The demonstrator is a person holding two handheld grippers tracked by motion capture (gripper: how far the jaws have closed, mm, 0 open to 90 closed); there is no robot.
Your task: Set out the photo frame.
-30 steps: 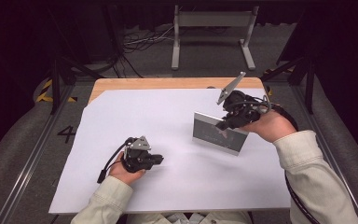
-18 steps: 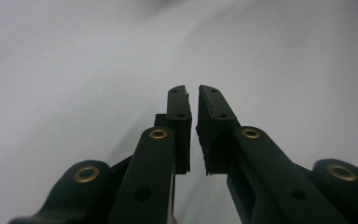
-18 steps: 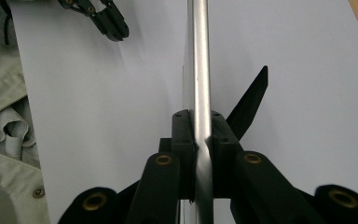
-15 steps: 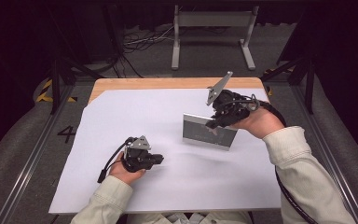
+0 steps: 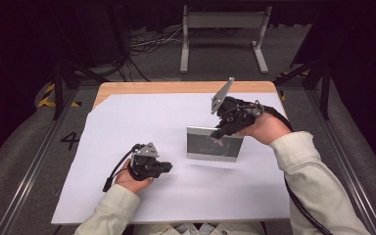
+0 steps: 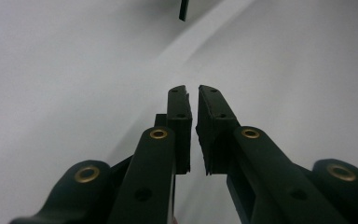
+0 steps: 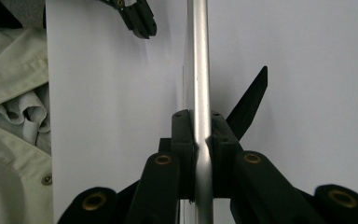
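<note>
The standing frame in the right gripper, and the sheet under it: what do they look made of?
Frame: likely brushed metal; its silvery edge shines between the right gripper fingers, and the dark face looks glossy. Sheet: matte white, probably paper, over a wooden tabletop.

Two black two-jaw grippers are on view: the left gripper (image 5: 164,168) and the right gripper (image 5: 219,134). There is one silver-framed upright rectangular panel (image 5: 213,145), one white paper sheet (image 5: 142,117) and one wooden table (image 5: 176,87).

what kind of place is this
Probably a lab or studio set up for recording handling work: a table covered in plain white paper, dark curtains behind, loose cables on the floor, and a metal stand beyond the table.
</note>
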